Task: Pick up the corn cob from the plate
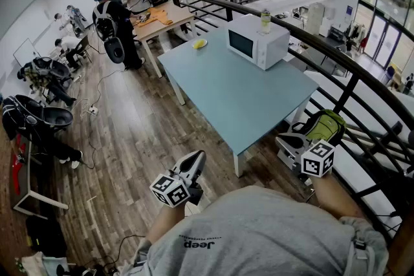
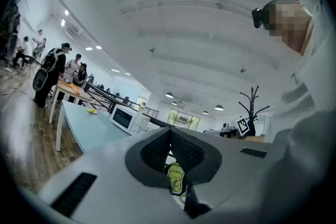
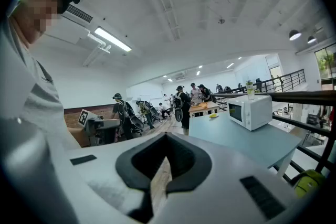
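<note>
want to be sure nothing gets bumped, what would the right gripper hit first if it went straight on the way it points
Nothing close: the right gripper aims slightly down over wood floor, just left of the blue table. Far on stands a person in black; depth is unclear.

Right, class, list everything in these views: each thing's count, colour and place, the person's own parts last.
Rectangular table: one, pale blue, centre.
Boxy microwave oven: one, white, on that table's right side.
Bottle: one, greenish, on the microwave.
Small object, perhaps the corn cob: one, yellow, table's far end.
Wooden table: one, tan, beyond, with several people around.
Metal railing: one, black, right.
Bag: one, lime-green, floor by the railing.
Shirt: one, grey, bottom of head view.
Left gripper: one, white-grey, shut, empty.
Right gripper: one, white-grey, shut, empty.
</note>
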The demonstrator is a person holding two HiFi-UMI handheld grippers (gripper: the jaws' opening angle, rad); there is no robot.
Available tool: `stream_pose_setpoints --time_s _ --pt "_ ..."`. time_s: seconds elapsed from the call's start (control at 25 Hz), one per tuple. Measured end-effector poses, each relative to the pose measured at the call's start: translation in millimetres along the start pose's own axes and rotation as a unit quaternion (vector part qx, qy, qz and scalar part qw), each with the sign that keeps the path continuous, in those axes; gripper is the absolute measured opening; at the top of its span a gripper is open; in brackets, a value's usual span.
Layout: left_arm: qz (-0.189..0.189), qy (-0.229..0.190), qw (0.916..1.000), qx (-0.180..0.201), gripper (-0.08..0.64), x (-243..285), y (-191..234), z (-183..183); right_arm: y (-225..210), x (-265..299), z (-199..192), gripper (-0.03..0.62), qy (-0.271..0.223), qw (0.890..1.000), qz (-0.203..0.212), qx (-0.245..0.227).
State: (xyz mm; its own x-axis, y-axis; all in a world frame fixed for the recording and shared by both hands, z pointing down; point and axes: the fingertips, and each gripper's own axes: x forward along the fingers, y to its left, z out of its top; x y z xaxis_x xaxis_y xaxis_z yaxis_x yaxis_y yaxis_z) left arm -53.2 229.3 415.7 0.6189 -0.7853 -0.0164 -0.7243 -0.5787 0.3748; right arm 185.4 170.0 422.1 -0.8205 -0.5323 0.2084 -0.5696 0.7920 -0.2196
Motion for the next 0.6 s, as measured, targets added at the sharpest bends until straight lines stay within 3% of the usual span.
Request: stream_pose_setpoints --time_s 0.4,0.6 --pt "0.01 0.002 0.9999 0.008 0.018 28 -17 -2 -25 -16 6 0.014 -0.001 1.0 0.015 -0.003" --pt "0.014 0.007 0.9998 0.016 0.018 47 -30 -3 -35 -24 3 0.015 0.006 0.999 0.047 0.015"
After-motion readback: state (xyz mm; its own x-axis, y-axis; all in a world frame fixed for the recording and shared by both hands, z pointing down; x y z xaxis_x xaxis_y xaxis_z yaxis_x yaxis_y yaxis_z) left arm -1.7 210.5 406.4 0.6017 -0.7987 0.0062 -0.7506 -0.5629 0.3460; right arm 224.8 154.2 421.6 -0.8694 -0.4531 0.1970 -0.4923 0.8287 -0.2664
